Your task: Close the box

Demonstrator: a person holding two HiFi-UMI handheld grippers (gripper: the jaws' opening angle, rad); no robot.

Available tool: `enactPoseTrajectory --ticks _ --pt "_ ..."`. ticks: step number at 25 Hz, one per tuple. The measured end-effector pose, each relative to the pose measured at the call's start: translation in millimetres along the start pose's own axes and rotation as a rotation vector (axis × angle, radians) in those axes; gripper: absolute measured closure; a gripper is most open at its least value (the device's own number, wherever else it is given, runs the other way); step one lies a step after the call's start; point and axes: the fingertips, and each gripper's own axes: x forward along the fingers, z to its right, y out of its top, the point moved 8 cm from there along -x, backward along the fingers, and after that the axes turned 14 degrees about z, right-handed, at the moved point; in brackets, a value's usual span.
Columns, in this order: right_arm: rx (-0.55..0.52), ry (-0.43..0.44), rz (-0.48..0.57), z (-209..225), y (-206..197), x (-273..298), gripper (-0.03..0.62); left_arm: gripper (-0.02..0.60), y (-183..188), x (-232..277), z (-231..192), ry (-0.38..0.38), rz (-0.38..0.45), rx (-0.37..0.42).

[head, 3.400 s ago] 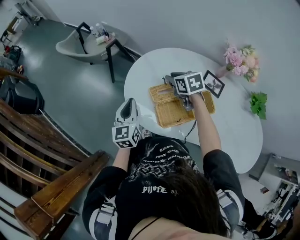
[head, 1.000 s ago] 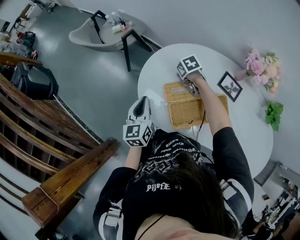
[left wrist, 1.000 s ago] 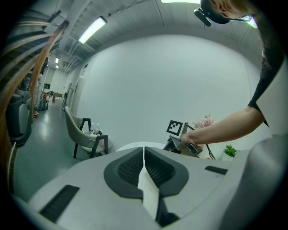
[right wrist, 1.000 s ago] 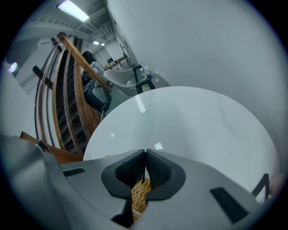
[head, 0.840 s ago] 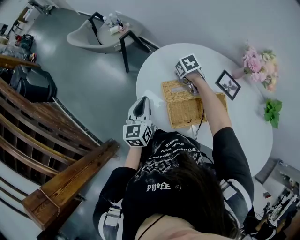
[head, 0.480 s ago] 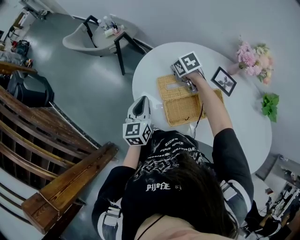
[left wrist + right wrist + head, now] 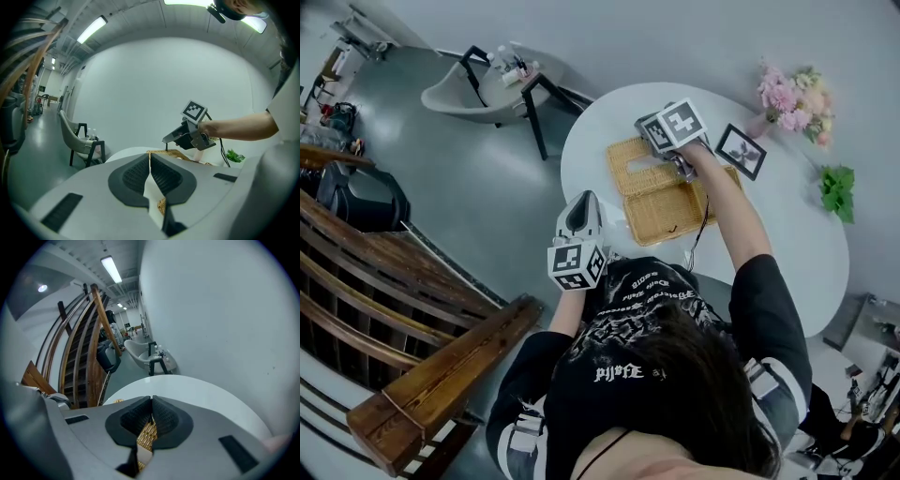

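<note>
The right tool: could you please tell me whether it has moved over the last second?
Yes. In the left gripper view the right tool has risen above the white table, its jaws shut on the wicker lid.

Floor (image 7: 469, 187): smooth, glossy grey. Wall (image 7: 694, 37): plain white, unbroken. Round white table (image 7: 787, 234): stood near the wall. Pale shell chair (image 7: 450, 94), with a dark-legged side table (image 7: 530, 86) just beside it. Wooden slatted railing (image 7: 441, 361): ran along the left. Ceiling strip lights (image 7: 91, 30): were lit.
</note>
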Motion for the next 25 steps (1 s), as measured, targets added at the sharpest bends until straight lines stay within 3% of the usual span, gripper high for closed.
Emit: enactPoseTrajectory --ticks 11,25 --pt "-0.084 -0.046 0.129 -24.1 8.0 -40.7 0.557 0.554 -2.7 -14.9 4.8 -0.042 0.010 0.012" --pt "-0.083 -0.085 0.288 -48.3 -2.7 -91.2 0.557 0.554 -5.9 -27.4 8.6 -0.097 0.011 0.019"
